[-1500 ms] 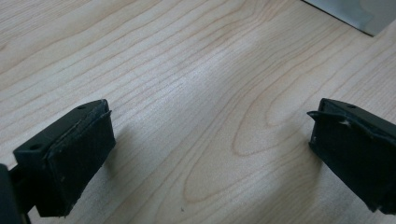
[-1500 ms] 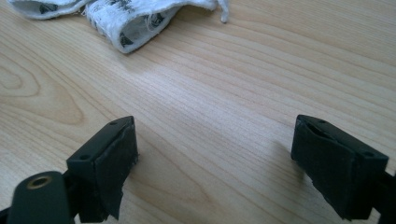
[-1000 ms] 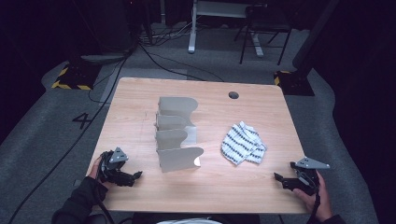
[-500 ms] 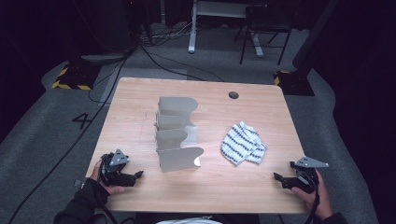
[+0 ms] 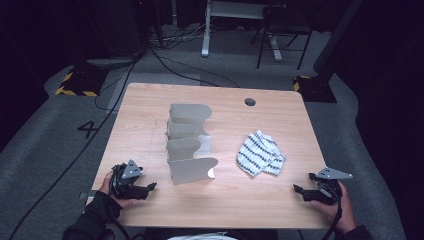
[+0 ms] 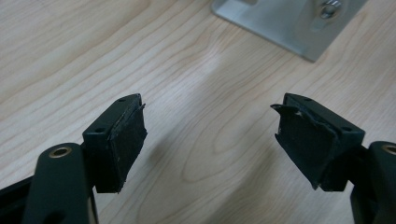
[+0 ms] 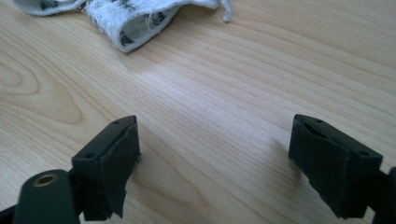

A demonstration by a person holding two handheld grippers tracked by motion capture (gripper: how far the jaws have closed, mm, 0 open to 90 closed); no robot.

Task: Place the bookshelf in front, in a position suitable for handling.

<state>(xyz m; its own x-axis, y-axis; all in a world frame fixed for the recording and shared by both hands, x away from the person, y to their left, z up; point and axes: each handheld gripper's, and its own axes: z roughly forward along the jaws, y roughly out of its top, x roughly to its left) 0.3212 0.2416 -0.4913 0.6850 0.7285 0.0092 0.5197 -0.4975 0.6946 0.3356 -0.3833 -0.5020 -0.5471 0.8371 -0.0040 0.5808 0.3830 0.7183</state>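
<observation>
A grey metal rack (image 5: pixel 189 142) of several upright curved dividers stands in the middle of the wooden table (image 5: pixel 240 210). To its right lies a crumpled white cloth with dark stripes (image 5: pixel 260 152). My left gripper (image 5: pixel 149 188) rests near the front left edge and points right toward the rack. Its jaws are open with nothing between them and have just been closing a little. In the left gripper view, that gripper (image 6: pixel 210 135) faces bare wood, with a rack corner (image 6: pixel 289 23) ahead. My right gripper (image 5: pixel 303 184) sits open at the front right. In its own view the right gripper (image 7: pixel 215 158) is empty, and the cloth's edge (image 7: pixel 126 18) lies beyond.
A dark round cable hole (image 5: pixel 250 102) sits near the table's far edge. Bare wood lies between each gripper and the rack and cloth. Beyond the table are grey carpet, cables (image 5: pixel 165 55) and chair and desk legs (image 5: pixel 270 45).
The left hand has shifted very slightly at the front left edge. The right gripper, the rack and the cloth are where they were.
</observation>
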